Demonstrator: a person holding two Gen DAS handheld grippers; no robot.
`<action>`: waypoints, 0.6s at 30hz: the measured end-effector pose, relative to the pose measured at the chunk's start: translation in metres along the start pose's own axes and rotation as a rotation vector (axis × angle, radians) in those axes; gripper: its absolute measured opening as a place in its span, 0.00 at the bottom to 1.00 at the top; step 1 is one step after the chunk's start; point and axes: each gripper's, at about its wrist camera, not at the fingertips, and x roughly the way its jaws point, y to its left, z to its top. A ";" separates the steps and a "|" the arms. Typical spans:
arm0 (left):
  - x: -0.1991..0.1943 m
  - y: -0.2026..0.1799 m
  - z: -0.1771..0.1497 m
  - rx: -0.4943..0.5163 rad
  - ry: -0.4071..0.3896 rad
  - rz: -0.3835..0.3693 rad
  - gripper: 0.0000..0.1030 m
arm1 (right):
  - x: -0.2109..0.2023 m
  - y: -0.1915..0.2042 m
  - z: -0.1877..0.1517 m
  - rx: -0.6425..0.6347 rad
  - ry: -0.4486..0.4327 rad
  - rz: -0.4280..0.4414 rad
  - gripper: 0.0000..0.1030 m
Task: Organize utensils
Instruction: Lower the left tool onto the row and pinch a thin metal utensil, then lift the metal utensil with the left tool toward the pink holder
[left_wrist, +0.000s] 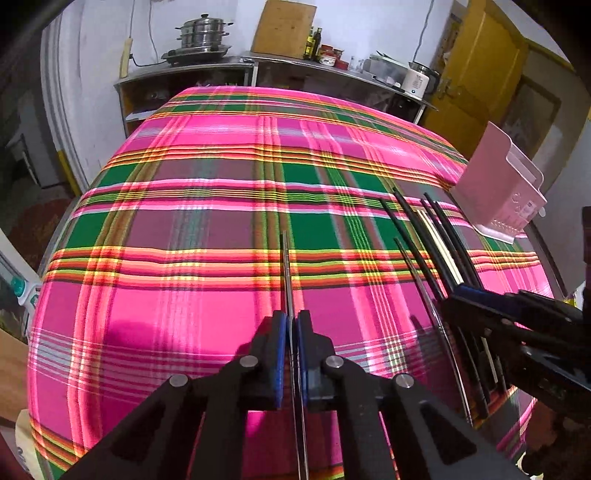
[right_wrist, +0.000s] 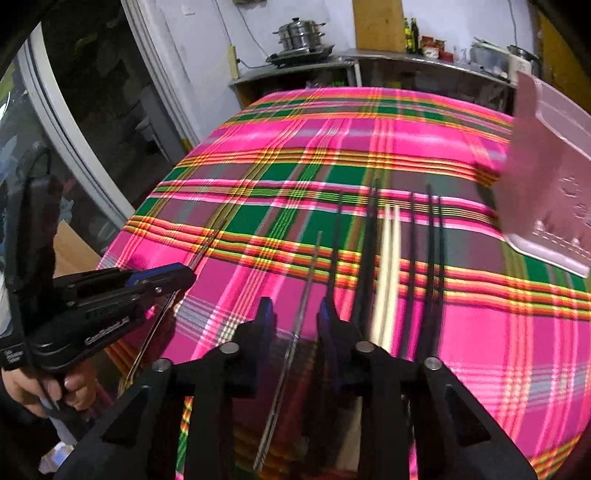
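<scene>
bright pink plaid cloth covers the desk (left_wrist: 207, 206), with a steel kitchen counter (left_wrist: 229, 68) and stacked steamer pot (left_wrist: 202, 35) behind it. taking the pink utensil holder (left_wrist: 506, 188) at the desk's far right edge as landmark: a row of loose chopsticks (right_wrist: 388, 251), black ones and a pale pair, lies just left of it, long axes running away from the cameras.

the left gripper (left_wrist: 291, 332) has its jaws pressed together on a thin metal chopstick (left_wrist: 286, 266), which points forward, well left of the holder. the right gripper (right_wrist: 295, 317) has its jaws spread, straddling another metal chopstick (right_wrist: 310, 269) at the left side of the row; whether the pads touch it cannot be told.

the right gripper is nearer the holder, so closing on that stick and carrying it right looks like the next step.
</scene>
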 end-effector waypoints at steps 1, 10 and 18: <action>0.000 0.001 0.001 -0.004 0.000 -0.001 0.06 | 0.003 0.001 0.002 0.000 0.005 0.001 0.22; 0.009 0.001 0.011 -0.005 0.021 -0.016 0.09 | 0.027 -0.001 0.013 0.024 0.053 -0.020 0.20; 0.020 -0.007 0.025 0.057 0.055 0.018 0.09 | 0.036 0.003 0.023 0.007 0.066 -0.065 0.11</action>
